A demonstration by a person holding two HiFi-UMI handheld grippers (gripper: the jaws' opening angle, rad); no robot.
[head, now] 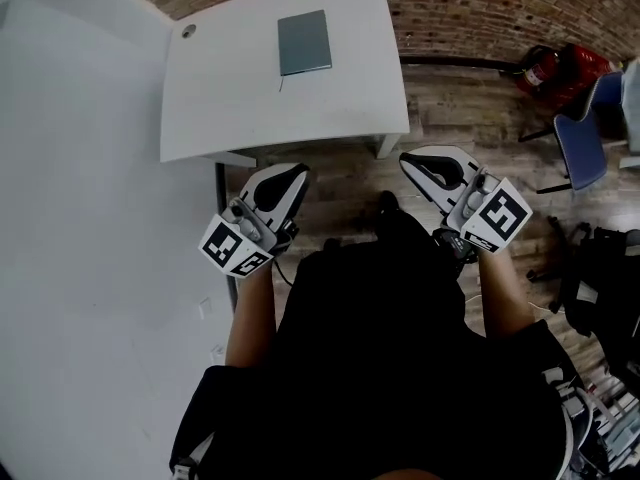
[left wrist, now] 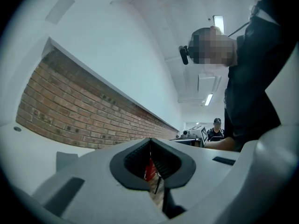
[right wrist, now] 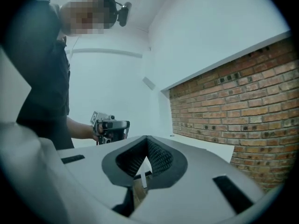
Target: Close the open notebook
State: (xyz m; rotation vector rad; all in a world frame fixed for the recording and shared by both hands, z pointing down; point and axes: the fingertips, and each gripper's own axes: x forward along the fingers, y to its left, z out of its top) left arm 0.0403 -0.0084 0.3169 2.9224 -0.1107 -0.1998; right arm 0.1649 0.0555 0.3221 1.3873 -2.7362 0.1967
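A grey-blue notebook [head: 304,42] lies closed and flat on the far side of the white table [head: 230,108]. Both grippers hang in the air short of the table's near edge, close to the person's body. The left gripper [head: 292,173] is at the left and the right gripper [head: 412,160] at the right, and neither touches the notebook. In the left gripper view the left gripper [left wrist: 150,142] has its jaws together with nothing between them. The right gripper view shows the right gripper [right wrist: 147,140] likewise closed and empty, with the left gripper [right wrist: 110,129] visible across from it in a hand.
A brick wall [head: 480,8] runs behind the table. On the wooden floor at the right stand a blue chair [head: 585,128], a red object [head: 565,68] and black bags [head: 600,278]. A white wall [head: 80,218] borders the left side. Another person [left wrist: 217,130] is far off.
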